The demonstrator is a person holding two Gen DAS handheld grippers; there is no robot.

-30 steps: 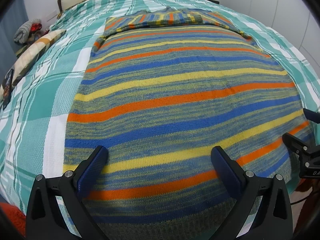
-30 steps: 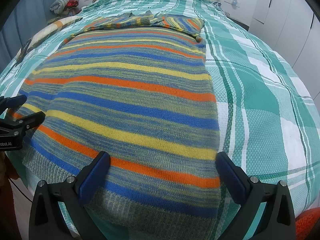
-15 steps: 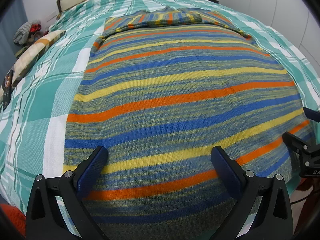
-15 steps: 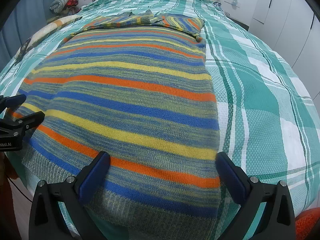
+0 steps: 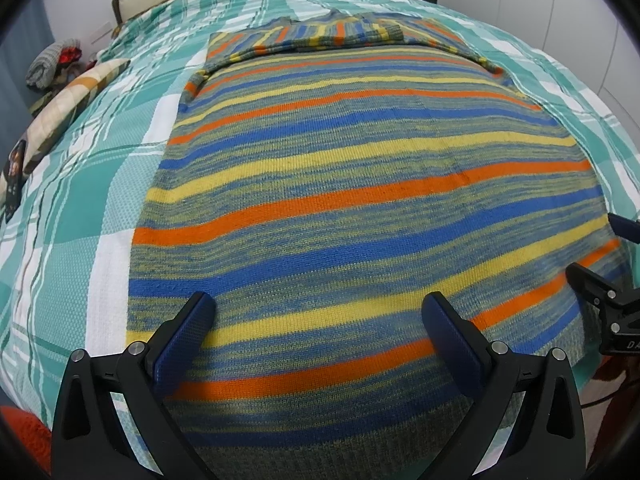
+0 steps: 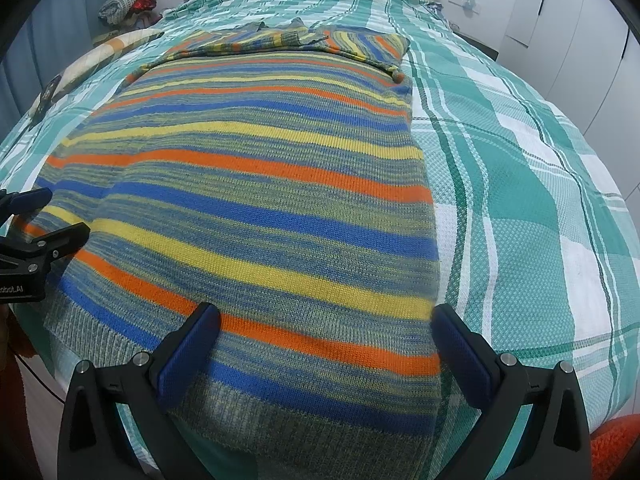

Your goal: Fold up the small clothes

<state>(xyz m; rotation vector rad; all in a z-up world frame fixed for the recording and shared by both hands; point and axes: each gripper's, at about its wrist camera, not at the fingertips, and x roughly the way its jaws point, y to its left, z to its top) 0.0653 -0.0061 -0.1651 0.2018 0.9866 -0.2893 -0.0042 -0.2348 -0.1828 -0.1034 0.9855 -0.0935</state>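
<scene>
The striped sweater (image 5: 360,208) lies flat on the plaid bedspread (image 6: 540,200), with its long axis running from the ribbed hem at 6 o'clock to the collar at 12 o'clock. Both grippers stand at the hem end. The left gripper (image 5: 320,320) is over the hem's left part and the right gripper (image 6: 326,332) over its right corner, so each is near to its own side. Both have jaws wide apart and hold nothing. The knit has blue, yellow and orange stripes, and its sleeves seem folded in at the far end.

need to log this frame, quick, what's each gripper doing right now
Left gripper: open, over the sweater hem, holding nothing.
Right gripper: open, over the sweater hem, holding nothing.
</scene>
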